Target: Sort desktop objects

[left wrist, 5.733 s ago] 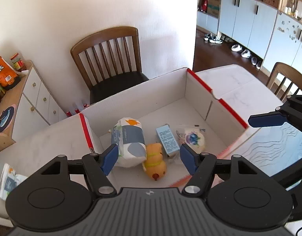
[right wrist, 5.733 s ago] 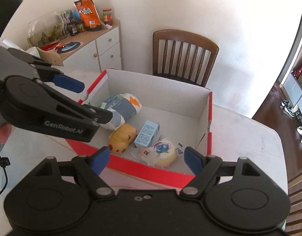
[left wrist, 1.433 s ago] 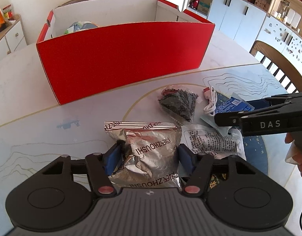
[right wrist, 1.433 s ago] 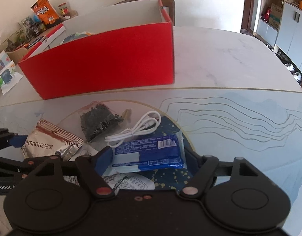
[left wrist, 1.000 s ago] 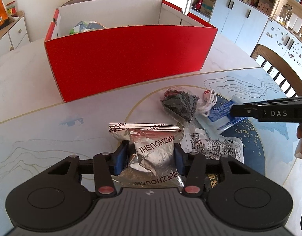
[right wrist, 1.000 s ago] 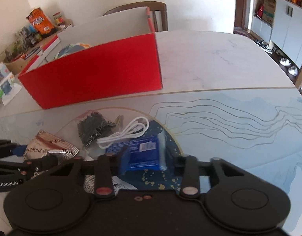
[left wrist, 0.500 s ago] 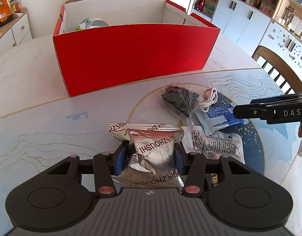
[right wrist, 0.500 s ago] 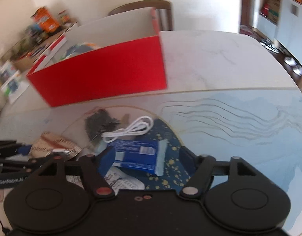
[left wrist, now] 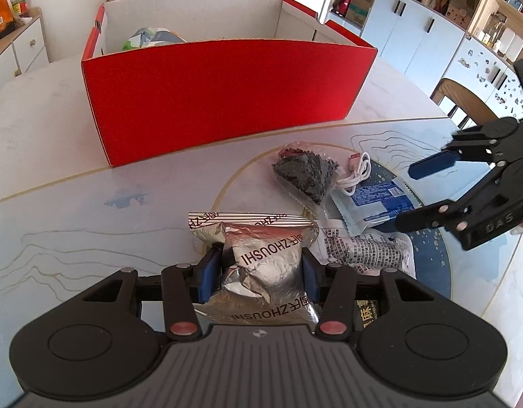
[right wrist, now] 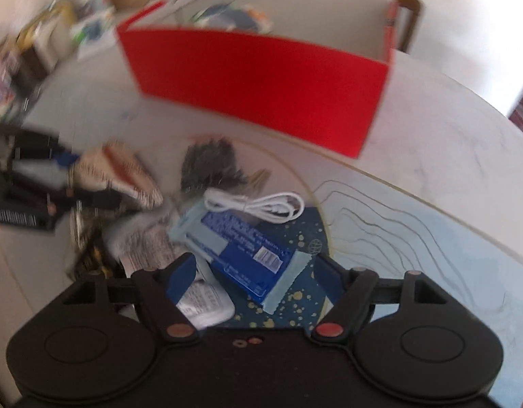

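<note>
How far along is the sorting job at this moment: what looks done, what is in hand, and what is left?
Done: at least one patterned pack already lies inside the red box.
In hand: the left claw is shut on the silver foil packet. The right claw is open, its jaws just opening around the blue packet.
Left on the table: the dark bag, white cable and printed wrapper.

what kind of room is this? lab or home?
Most likely a home dining area. A wooden chair stands at a marble-look table, pale cabinets and shelves of household bits line the wall, and snack packs such as the foil pack lie beside a red box.
</note>
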